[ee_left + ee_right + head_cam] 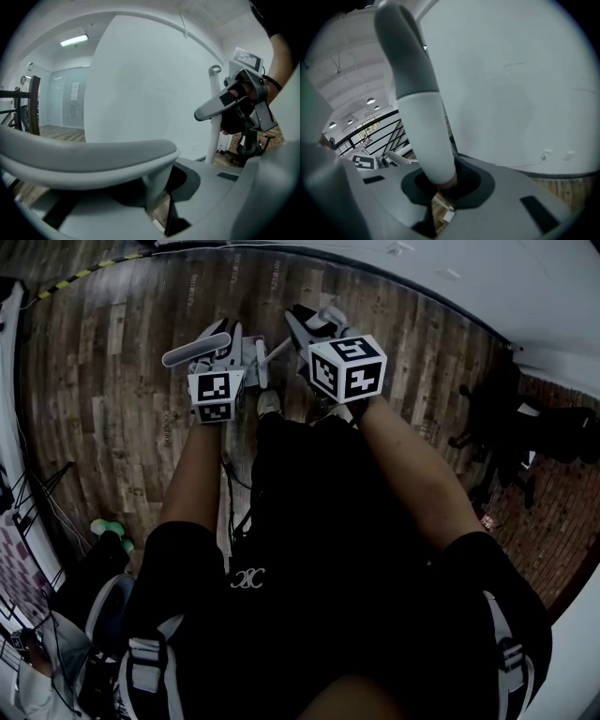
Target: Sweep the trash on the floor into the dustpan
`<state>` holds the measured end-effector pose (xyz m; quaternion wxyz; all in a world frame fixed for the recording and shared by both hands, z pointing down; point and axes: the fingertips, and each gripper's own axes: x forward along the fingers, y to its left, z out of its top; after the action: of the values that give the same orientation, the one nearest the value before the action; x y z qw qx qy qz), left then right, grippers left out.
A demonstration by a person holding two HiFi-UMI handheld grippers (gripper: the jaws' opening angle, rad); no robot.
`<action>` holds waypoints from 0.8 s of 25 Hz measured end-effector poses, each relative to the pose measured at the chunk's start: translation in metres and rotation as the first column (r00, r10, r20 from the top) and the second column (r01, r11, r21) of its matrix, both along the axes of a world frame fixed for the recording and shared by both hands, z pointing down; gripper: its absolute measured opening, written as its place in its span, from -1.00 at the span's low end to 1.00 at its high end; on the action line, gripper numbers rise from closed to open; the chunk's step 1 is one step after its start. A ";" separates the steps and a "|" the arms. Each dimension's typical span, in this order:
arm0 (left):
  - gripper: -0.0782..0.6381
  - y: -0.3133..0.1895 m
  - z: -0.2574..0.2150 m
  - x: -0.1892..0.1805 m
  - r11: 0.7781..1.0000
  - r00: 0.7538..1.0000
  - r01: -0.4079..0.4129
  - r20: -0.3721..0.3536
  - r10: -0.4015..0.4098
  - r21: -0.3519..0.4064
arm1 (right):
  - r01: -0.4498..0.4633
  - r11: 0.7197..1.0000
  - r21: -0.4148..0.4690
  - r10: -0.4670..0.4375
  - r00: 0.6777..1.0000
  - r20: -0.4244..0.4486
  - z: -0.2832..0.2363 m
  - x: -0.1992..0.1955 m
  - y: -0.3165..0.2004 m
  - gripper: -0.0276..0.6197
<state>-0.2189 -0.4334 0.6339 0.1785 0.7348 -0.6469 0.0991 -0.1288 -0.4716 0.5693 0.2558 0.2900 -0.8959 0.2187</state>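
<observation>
I have both tools in hand. The left tongs (pixel 164 206) are clenched on the stem of a curved grey grip (pixel 89 157), whose top bar lies crosswise over the jaws. The right tongs (pixel 440 197) are clenched on a grey-and-white handle (pixel 424 131) that stands upright out of the jaws, grey above and white below. I take the first for the dustpan handle and the second for the broom handle, though no view shows either working end.

From the head view the two tongs sit side by side in front of my chest, near each other, over the wooden floor (pixel 103 381). One shoe (pixel 269 401) shows just below them. Both handles run downward from the tongs toward the floor, and my body hides their lower lengths.

No trash shows in any view. The planks out toward the floor's far edge, where it meets the white wall (pixel 469 287), look bare, so I judge that the trash lies under me or outside the frame. I need to tip my head further before either arm can be called nearer.
</observation>
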 end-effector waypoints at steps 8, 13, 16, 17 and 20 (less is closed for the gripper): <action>-0.62 -0.009 -0.010 0.005 1.000 1.000 -0.006 0.030 0.006 0.001 | -0.060 0.998 -0.011 0.060 0.995 0.074 -0.025 0.030 -0.009 -0.73; -0.62 -0.011 -0.030 0.005 1.000 1.000 0.014 0.020 -0.014 0.020 | -0.103 0.994 0.032 0.098 0.988 0.122 -0.065 0.067 -0.012 -0.73; -0.62 -0.012 -0.041 0.003 0.999 0.999 0.030 0.015 -0.031 0.033 | -0.143 0.987 0.074 0.132 0.982 0.136 -0.093 0.094 -0.015 -0.73; -0.62 -0.013 -0.044 0.002 0.999 0.999 0.034 0.015 -0.035 0.041 | -0.164 0.983 0.086 0.152 0.979 0.138 -0.101 0.104 -0.017 -0.73; -0.62 -0.018 -0.056 0.003 0.997 0.999 0.046 0.018 -0.047 0.054 | -0.232 0.966 0.113 0.218 0.968 0.128 -0.121 0.138 -0.023 -0.73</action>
<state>-0.2158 -0.4511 0.5782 0.1546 0.7229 -0.6681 0.0847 0.0092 -0.4948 0.4479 0.1585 0.3927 -0.8824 0.2049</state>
